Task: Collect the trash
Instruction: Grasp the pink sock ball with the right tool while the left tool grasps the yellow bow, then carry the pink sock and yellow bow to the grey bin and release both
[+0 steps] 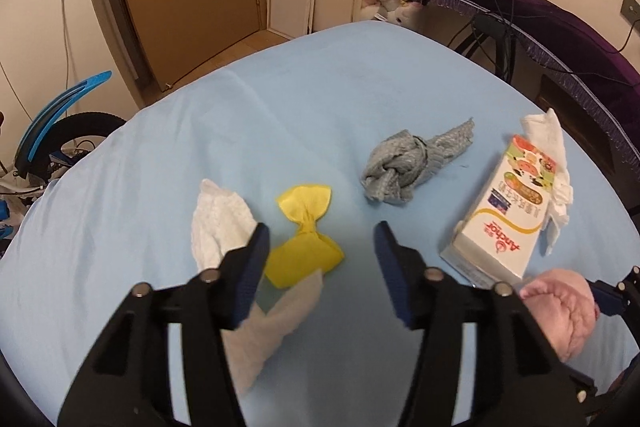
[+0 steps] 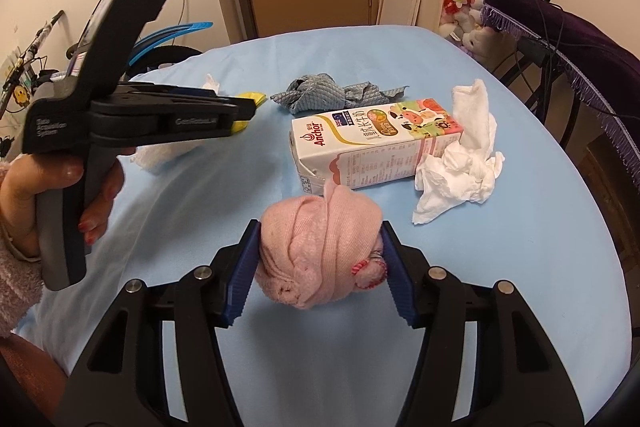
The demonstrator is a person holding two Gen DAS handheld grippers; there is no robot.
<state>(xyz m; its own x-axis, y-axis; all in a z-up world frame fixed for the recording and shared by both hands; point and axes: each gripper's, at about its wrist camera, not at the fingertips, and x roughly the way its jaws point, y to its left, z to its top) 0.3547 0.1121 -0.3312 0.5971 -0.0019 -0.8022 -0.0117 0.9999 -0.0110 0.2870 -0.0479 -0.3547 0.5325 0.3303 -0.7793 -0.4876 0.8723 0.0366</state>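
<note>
The left gripper (image 1: 322, 247) partly hid a white tissue (image 1: 272, 323) under its parted, empty fingers on the blue-covered desk (image 1: 320, 87). The milk carton (image 2: 376, 147) lay near the desk's right edge. Only the right wrist view showed the right gripper (image 2: 320, 259) clamped on the pink cloth ball (image 2: 320, 247).

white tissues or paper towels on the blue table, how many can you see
3: a white textured paper towel beside the yellow paper bow, a thin white tissue under the left gripper, and a crumpled white tissue pile against the milk carton. More may be hidden.
</note>
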